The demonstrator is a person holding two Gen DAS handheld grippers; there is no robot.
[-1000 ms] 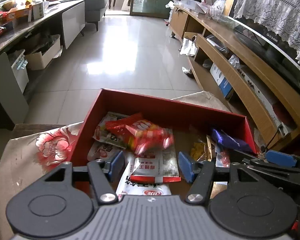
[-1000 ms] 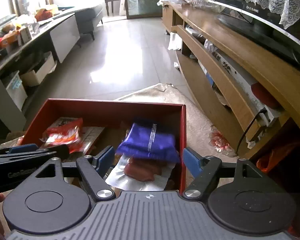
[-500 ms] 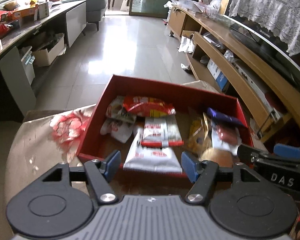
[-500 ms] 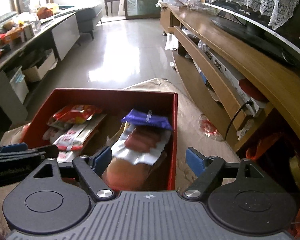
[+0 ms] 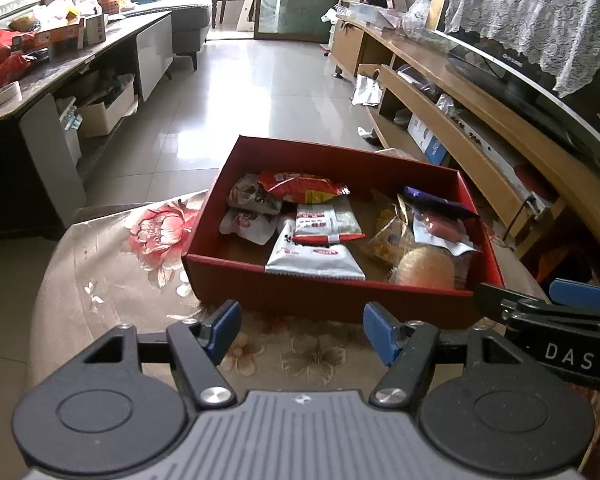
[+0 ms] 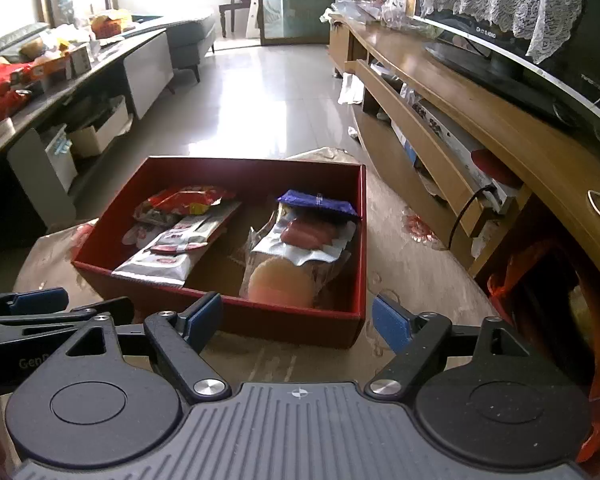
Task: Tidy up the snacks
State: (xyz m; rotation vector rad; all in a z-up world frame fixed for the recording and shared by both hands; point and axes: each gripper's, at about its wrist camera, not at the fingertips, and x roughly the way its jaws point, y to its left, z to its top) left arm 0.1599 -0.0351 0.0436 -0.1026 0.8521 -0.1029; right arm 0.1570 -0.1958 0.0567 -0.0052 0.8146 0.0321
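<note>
A red box (image 5: pixel 320 294) stands on a floral-cloth table (image 5: pixel 112 264); it also shows in the right wrist view (image 6: pixel 236 316). It holds several snack packets: a red packet (image 5: pixel 302 187), white packets (image 5: pixel 314 254), a purple packet (image 6: pixel 316 202), a sausage pack (image 6: pixel 308 236) and a round bun (image 6: pixel 280 284). My left gripper (image 5: pixel 300 330) is open and empty, just in front of the box's near wall. My right gripper (image 6: pixel 296 320) is open and empty, at the box's near right corner.
A long wooden TV cabinet (image 5: pixel 480 132) with a television (image 6: pixel 520 60) runs along the right. A dark cluttered counter (image 5: pixel 40 72) stands at the left. Tiled floor (image 5: pixel 260 92) lies beyond the table. An orange bag (image 6: pixel 540 276) sits at the right.
Both grippers have pulled back and up from over the box. The red packet and purple packet now lie in the box; both grippers stay open.
</note>
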